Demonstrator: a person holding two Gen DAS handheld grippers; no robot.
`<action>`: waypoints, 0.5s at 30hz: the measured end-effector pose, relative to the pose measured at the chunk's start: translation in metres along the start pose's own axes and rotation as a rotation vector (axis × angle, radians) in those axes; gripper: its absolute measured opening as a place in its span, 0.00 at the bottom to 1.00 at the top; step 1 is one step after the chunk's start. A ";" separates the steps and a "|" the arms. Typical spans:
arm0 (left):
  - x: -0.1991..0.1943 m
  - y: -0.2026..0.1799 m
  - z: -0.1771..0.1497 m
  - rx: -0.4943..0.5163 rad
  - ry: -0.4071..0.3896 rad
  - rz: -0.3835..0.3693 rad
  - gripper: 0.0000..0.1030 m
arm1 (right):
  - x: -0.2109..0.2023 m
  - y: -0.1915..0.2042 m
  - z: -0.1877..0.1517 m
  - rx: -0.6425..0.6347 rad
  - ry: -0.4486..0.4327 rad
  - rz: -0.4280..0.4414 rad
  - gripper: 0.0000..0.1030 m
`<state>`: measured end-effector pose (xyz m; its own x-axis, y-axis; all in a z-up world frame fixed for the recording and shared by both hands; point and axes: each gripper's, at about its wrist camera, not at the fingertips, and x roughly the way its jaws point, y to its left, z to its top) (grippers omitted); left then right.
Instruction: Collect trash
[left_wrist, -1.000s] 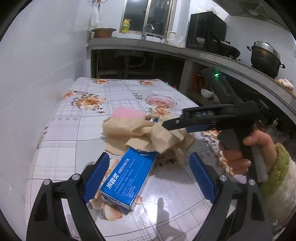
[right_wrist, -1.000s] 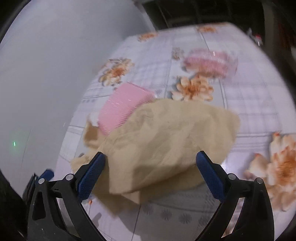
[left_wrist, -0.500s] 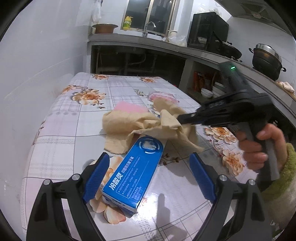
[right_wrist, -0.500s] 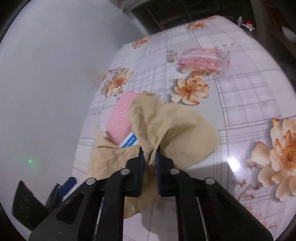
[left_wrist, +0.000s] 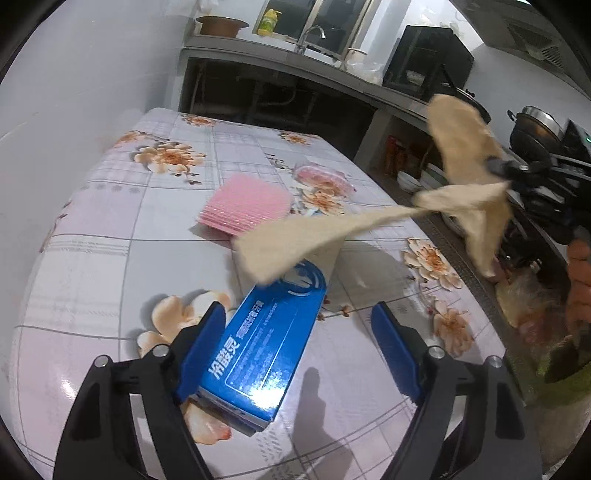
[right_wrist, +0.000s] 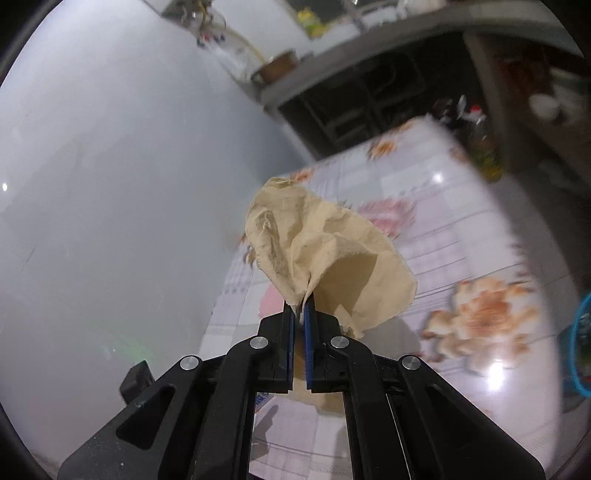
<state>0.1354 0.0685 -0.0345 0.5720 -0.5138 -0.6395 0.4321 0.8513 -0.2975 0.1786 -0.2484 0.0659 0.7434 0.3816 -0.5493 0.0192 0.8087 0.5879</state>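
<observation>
Right hand-held gripper (right_wrist: 300, 314) grips 1 tan paper (right_wrist: 325, 258); left hand-held gripper (left_wrist: 299, 350), closing, straddles 1 blue box (left_wrist: 266, 350).

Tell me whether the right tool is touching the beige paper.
Touching. The right wrist view shows the right tool with its jaws shut on a corner of the beige paper.

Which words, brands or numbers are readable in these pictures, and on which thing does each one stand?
"冷酸灵": large white characters on the blue box lying on the table.
Smaller white lines beside them on the same box: too small to read.
Yellow bottle by the window: label blurred, unreadable.
Right wrist view: nothing readable.
</observation>
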 end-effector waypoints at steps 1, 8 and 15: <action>0.000 -0.002 0.000 0.004 0.000 -0.004 0.76 | -0.013 -0.002 -0.001 -0.005 -0.021 -0.021 0.03; 0.001 -0.008 -0.001 0.017 0.001 -0.016 0.76 | -0.068 -0.021 -0.022 0.008 -0.081 -0.189 0.03; -0.001 -0.008 -0.001 0.017 0.002 -0.010 0.76 | -0.048 -0.043 -0.043 0.077 0.000 -0.243 0.04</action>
<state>0.1308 0.0625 -0.0326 0.5659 -0.5224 -0.6378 0.4496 0.8440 -0.2924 0.1136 -0.2818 0.0415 0.7104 0.1804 -0.6803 0.2484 0.8401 0.4822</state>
